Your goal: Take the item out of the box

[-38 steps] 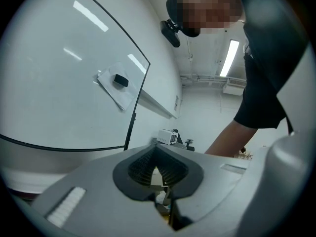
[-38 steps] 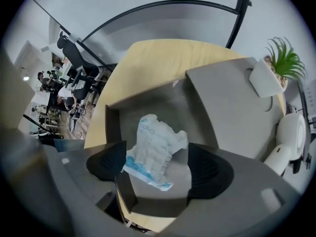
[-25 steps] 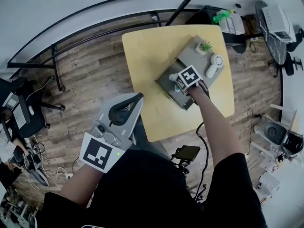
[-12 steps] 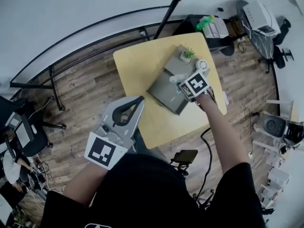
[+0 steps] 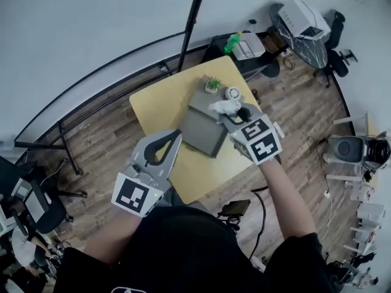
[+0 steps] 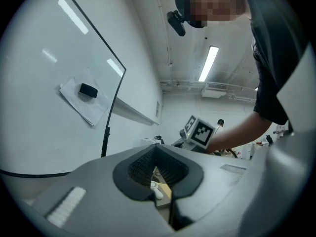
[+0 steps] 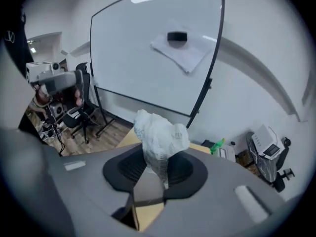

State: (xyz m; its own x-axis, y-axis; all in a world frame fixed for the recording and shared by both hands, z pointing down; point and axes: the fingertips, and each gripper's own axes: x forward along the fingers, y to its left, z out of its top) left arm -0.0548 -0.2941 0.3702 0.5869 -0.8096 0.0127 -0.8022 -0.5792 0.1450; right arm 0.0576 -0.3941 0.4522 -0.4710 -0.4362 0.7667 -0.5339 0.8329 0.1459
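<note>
Since a second ago, the right gripper [image 5: 233,116] has risen out of the box [image 5: 204,130] on the desk [image 5: 159,102], lifting a white bag [image 5: 223,107] just above it at frame centre. Left gripper [image 5: 176,135] hangs lower left.
Left gripper view: jaws together, empty.
Right gripper view: jaws clamped on the bag, mid-frame.

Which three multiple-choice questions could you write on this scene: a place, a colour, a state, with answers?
1. Where does the grey box stand? A on the yellow table; B on the floor; C on a chair.
2. What colour is the crumpled plastic item in the right gripper? A black; B white; C green.
3. How are the jaws of the left gripper? A wide apart; B closed on the box; C together, empty.
1 A: it sits on the tabletop. 2 B: white plastic shows between the jaws. 3 C: the tips meet, nothing between.
</note>
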